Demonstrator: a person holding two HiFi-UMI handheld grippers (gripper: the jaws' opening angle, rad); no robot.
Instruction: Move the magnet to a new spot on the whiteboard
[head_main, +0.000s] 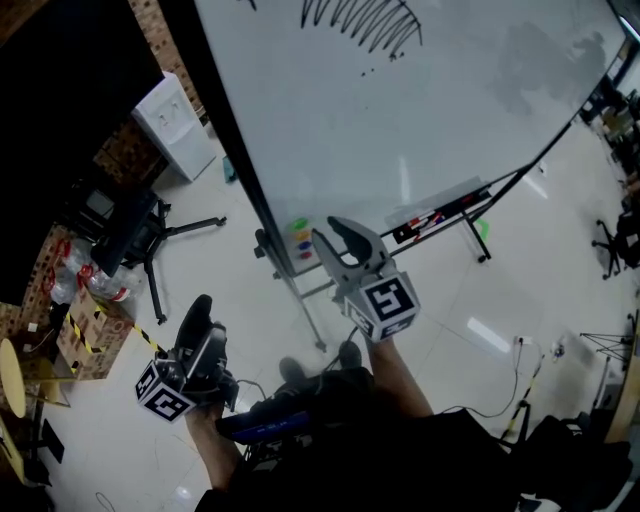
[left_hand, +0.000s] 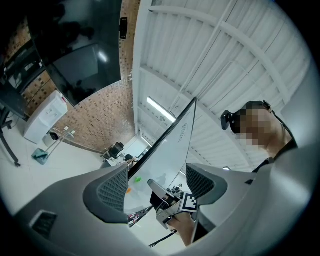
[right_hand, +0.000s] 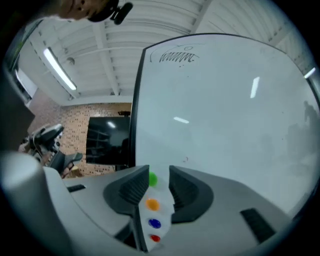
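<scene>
The whiteboard (head_main: 420, 110) stands in front of me on a wheeled stand. Near its lower left corner sits a column of small round magnets: green (head_main: 299, 224), orange (head_main: 302, 237), blue, then red. My right gripper (head_main: 332, 232) is raised close to that corner and is open. In the right gripper view the green magnet (right_hand: 153, 178) and orange magnet (right_hand: 152, 204) show in the gap of the right gripper (right_hand: 157, 172), neither pad pressing on them. My left gripper (head_main: 200, 308) hangs low at the left, away from the board. The left gripper (left_hand: 157, 170) is open and holds nothing.
A marker tray (head_main: 440, 213) with pens runs along the board's lower edge. Black scribbles (head_main: 362, 22) mark the top. An office chair (head_main: 140, 235), a white cabinet (head_main: 175, 125) and a taped cardboard box (head_main: 90, 325) stand on the floor at the left.
</scene>
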